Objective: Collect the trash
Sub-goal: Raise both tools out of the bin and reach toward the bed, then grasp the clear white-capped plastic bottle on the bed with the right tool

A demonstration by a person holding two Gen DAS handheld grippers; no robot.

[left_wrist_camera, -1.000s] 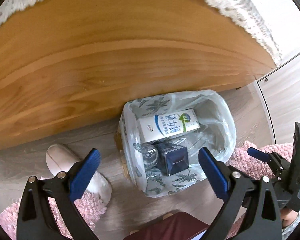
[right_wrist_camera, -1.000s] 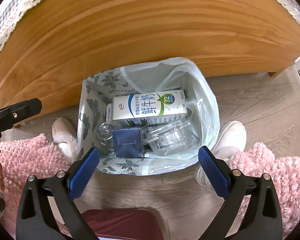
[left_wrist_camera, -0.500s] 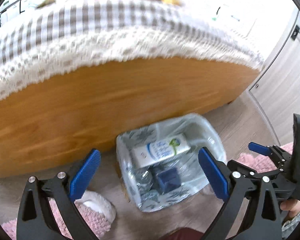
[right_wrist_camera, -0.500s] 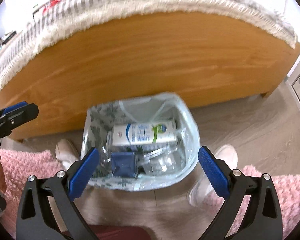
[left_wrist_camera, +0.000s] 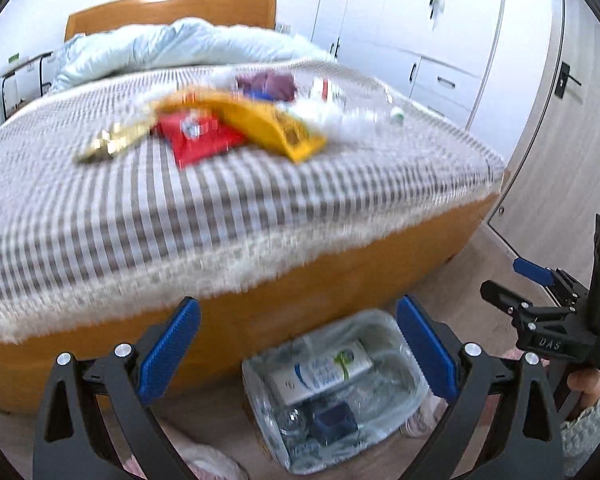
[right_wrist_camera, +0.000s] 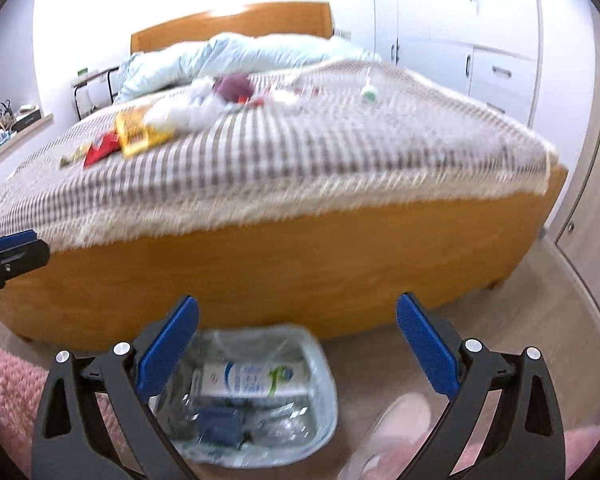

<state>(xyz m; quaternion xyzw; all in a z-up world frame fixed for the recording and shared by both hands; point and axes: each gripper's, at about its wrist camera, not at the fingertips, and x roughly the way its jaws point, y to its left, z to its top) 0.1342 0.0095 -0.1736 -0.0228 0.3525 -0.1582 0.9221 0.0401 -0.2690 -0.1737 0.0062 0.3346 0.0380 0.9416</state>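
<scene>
A lined trash bin (left_wrist_camera: 404,360) (right_wrist_camera: 320,364) stands on the floor against the bed's wooden side, holding a white milk carton (left_wrist_camera: 320,372) (right_wrist_camera: 252,380), a dark blue box (left_wrist_camera: 334,420) (right_wrist_camera: 220,426) and clear plastic. On the striped bedspread lie a yellow packet (left_wrist_camera: 268,124) (right_wrist_camera: 136,132), a red wrapper (left_wrist_camera: 200,138) (right_wrist_camera: 100,150), a gold wrapper (left_wrist_camera: 112,142), white tissue (right_wrist_camera: 192,110), a purple item (left_wrist_camera: 268,84) (right_wrist_camera: 234,86) and a clear bottle (left_wrist_camera: 376,114) (right_wrist_camera: 368,94). My left gripper (left_wrist_camera: 296,354) and right gripper (right_wrist_camera: 298,350) are both open and hold nothing, above the bin.
The bed (left_wrist_camera: 100,216) (right_wrist_camera: 300,264) has a wooden frame and a pale blue duvet (left_wrist_camera: 172,46) at its head. White wardrobes (left_wrist_camera: 420,20) line the right wall. Pink rugs (right_wrist_camera: 16,392) and a slipper (right_wrist_camera: 384,432) lie on the floor by the bin.
Both views have swung up from looking down into the bin to facing the bed top, so the trash on the bedspread has come into sight. The grippers stay open.
</scene>
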